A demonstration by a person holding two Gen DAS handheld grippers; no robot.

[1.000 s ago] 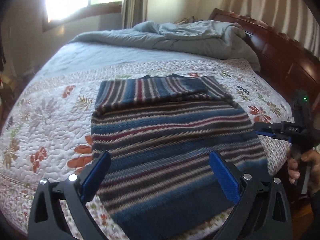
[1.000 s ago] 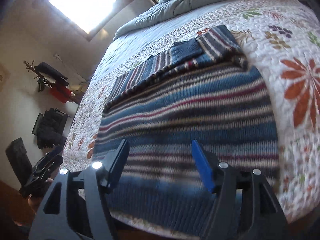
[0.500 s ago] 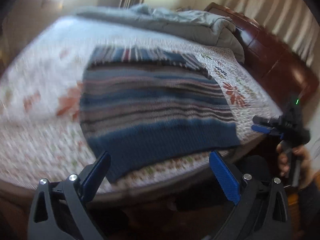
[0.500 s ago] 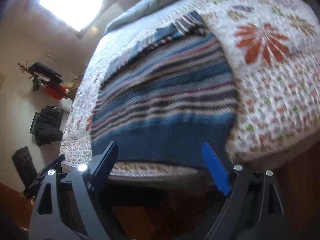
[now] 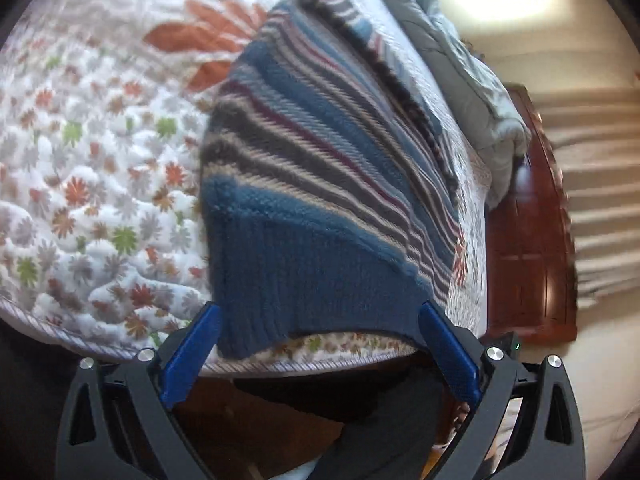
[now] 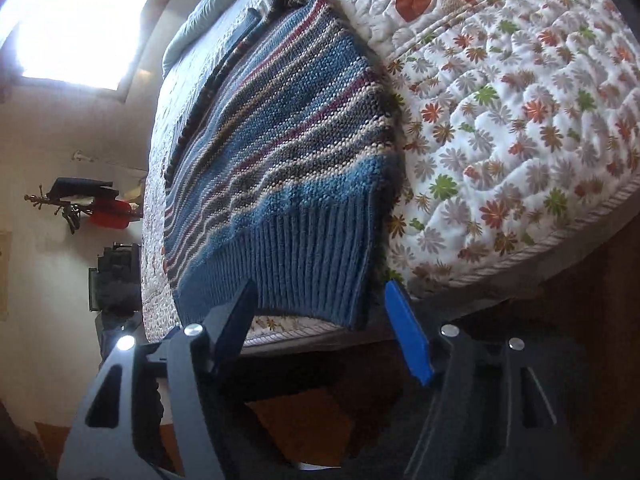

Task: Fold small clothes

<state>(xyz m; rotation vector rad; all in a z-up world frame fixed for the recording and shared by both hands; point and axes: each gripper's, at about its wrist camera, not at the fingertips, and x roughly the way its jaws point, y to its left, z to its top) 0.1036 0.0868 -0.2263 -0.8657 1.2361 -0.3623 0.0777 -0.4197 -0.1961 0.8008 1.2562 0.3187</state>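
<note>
A knitted striped sweater point(image 5: 320, 160) in blue, grey and maroon lies flat on the bed, its upper part folded over. Its ribbed blue hem reaches the near mattress edge. My left gripper point(image 5: 320, 312) is open wide at that edge, and the hem's left corner sits between its blue fingertips without being pinched. In the right wrist view the sweater point(image 6: 288, 128) ends in the hem's right corner. My right gripper point(image 6: 320, 296) has that corner between its fingers; its jaws are closing but the pads stand apart from the knit.
A white floral quilt point(image 5: 100, 160) covers the bed, also seen as quilt point(image 6: 500, 120). A bunched grey duvet point(image 5: 472, 92) lies at the head, by a dark wooden headboard point(image 5: 528, 240). Below the mattress edge is brown floor point(image 6: 312, 420). A bright window point(image 6: 72, 20) glares.
Both grippers dropped from above the sweater to the near bed edge and rolled, so the views tilt. The hem now lies between each pair of fingers. The right jaws widened, then narrowed.
</note>
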